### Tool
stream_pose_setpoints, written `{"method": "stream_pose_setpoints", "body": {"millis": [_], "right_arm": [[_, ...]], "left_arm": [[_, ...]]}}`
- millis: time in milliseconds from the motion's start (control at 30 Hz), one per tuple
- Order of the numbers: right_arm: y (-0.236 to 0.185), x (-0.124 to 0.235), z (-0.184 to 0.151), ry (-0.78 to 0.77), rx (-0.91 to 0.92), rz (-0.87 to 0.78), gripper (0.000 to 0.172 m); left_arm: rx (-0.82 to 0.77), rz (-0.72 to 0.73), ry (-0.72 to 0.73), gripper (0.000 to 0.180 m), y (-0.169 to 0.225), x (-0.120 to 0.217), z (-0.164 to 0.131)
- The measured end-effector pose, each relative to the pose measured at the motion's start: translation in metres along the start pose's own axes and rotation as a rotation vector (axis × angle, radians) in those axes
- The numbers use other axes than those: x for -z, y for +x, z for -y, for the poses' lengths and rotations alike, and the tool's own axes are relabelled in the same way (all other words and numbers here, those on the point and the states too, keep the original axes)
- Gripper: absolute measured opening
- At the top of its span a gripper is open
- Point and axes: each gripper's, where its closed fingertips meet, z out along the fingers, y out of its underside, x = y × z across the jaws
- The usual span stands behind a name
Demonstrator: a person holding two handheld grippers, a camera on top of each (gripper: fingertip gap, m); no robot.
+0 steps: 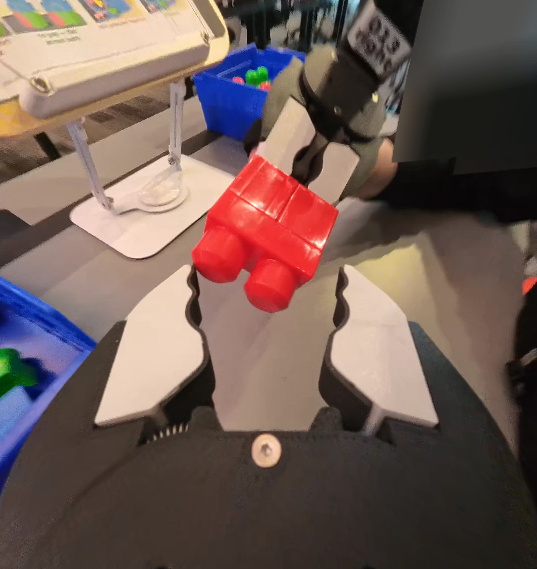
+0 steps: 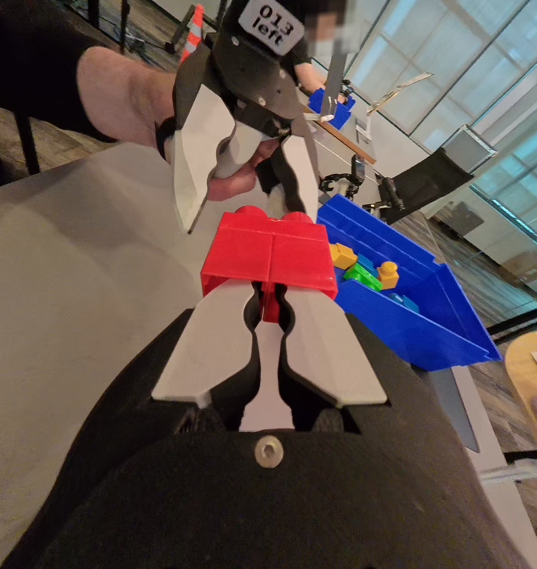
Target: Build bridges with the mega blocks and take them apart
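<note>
A red two-stud mega block (image 1: pixel 270 228) hangs in the air above the grey table (image 1: pixel 76 277). My right gripper (image 2: pixel 270 292) is shut on it: its fingertips reach into the block's hollow underside (image 2: pixel 268 255) and pinch the inner rib. The left wrist view shows the right gripper (image 1: pixel 304 180) behind the block. The studs point toward my left gripper (image 1: pixel 266 272), which is wide open. Its fingers (image 1: pixel 168 323) stand on either side of the studs without pressing on them. The right wrist view shows the left gripper (image 2: pixel 247 215) open just beyond the block.
A blue bin (image 2: pixel 414 338) with yellow, green and blue blocks sits right of the red block. In the left wrist view a blue bin (image 1: pixel 45 314) is at lower left and another (image 1: pixel 230 101) farther back. An instruction card (image 1: pixel 91 46) stands on a white-based holder (image 1: pixel 144 221).
</note>
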Motion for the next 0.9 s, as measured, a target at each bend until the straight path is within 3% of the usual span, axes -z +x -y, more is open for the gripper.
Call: {"method": "stream_pose_setpoints", "body": {"millis": [167,300,500,800,900], "right_arm": [[0.007,-0.002,-0.003,-0.022,0.055,-0.103,0.007],[0.005,-0.006,-0.005,-0.041,0.117,-0.145,0.007],[0.002,-0.008,0.001,-0.038,0.182,-0.193,0.007],[0.001,-0.013,-0.003,-0.061,0.219,-0.215,0.008],[0.005,-0.008,-0.004,-0.06,0.224,-0.212,0.028]], "left_arm": [[0.318,-0.178,0.208,0.082,0.005,-0.001,0.007],[0.515,-0.318,0.335,0.07,0.007,-0.004,0.013],[0.618,-0.391,0.422,0.042,0.002,-0.007,0.014],[0.656,-0.444,0.443,0.037,0.005,-0.015,0.011],[0.622,-0.394,0.452,0.037,-0.005,-0.006,0.015]]}}
